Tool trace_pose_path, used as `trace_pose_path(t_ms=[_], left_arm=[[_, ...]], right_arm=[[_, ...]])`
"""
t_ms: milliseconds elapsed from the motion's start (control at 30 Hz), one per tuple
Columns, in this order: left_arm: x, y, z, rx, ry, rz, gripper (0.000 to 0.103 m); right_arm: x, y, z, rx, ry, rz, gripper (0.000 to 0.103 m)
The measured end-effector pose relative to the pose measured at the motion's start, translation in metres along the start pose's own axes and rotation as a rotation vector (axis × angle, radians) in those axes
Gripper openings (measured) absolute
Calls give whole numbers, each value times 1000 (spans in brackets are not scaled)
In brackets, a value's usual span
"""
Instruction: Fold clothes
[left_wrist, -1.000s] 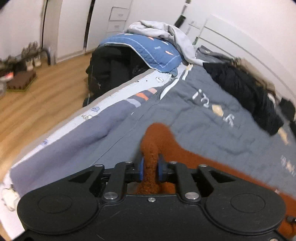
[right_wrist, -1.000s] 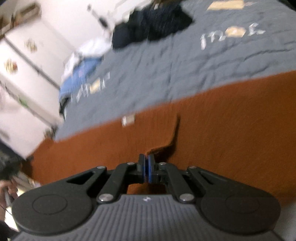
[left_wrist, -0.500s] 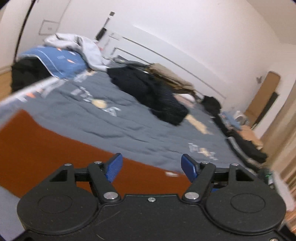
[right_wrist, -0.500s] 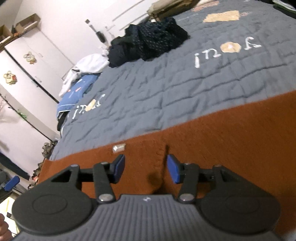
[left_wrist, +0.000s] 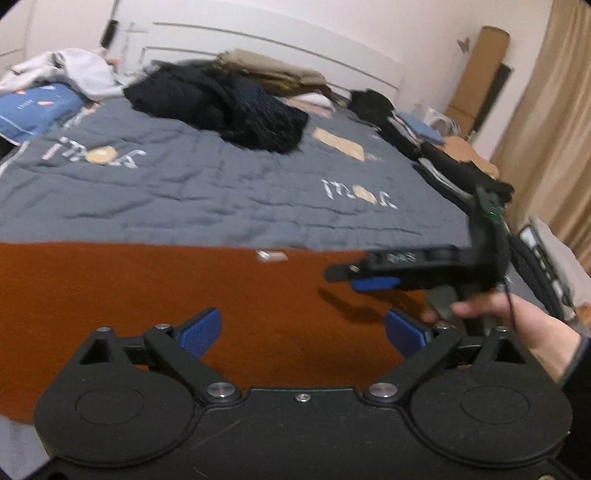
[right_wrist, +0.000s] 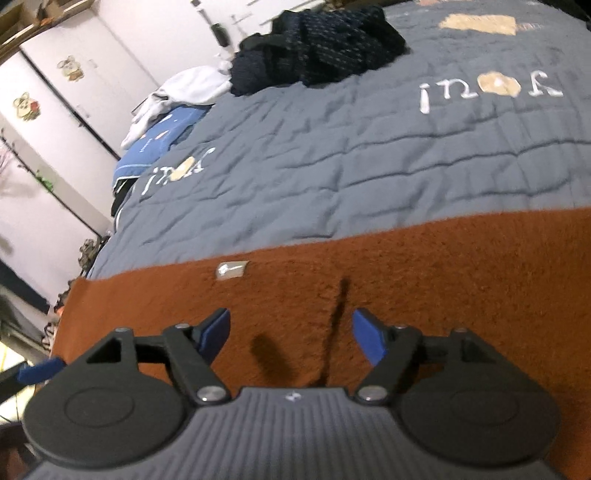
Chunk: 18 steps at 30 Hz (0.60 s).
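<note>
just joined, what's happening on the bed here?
A person is folding clothes with two handheld grippers. A rust-orange fleece garment lies spread flat on the grey quilted bedspread, a small white label near its far edge. The left gripper and the right gripper are both open above the fleece, holding nothing. A heap of dark navy clothes sits further up the bed, unfolded.

Both grippers no longer pinch the rust-brown garment (left_wrist: 147, 295): the left gripper (left_wrist: 303, 332) and the right gripper (right_wrist: 291, 334) now stand with jaws wide apart above it. The garment, bunched a second ago, lies flat across the lower frame.
</note>
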<state>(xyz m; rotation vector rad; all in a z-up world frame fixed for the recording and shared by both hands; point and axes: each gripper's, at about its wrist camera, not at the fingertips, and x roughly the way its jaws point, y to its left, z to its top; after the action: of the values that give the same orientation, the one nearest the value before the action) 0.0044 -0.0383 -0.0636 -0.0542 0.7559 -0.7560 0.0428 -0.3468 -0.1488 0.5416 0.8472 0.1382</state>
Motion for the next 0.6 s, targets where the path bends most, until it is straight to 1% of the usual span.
trace_pose_path(t_ms=[167, 267, 300, 367, 433, 500, 600], left_arm=[[7, -7, 4, 9, 17, -9, 96], [11, -7, 4, 3, 20, -16, 99], [12, -8, 4, 3, 20, -16, 100], [14, -8, 5, -8, 20, -16, 100], [14, -8, 5, -24, 16, -31, 100], [13, -9, 5, -29, 7, -38, 100], [12, -10, 5, -35, -7, -48, 100]], right_arm=[[6, -10, 2, 68, -36, 37, 72], [7, -9, -1, 67, -41, 47, 69], [7, -9, -2, 67, -38, 45, 65], [8, -8, -1, 82, -30, 56, 45], [7, -8, -1, 105, -28, 64, 13], [1, -7, 0, 116, -48, 66, 5], [-15, -8, 6, 128, -106, 72, 4]])
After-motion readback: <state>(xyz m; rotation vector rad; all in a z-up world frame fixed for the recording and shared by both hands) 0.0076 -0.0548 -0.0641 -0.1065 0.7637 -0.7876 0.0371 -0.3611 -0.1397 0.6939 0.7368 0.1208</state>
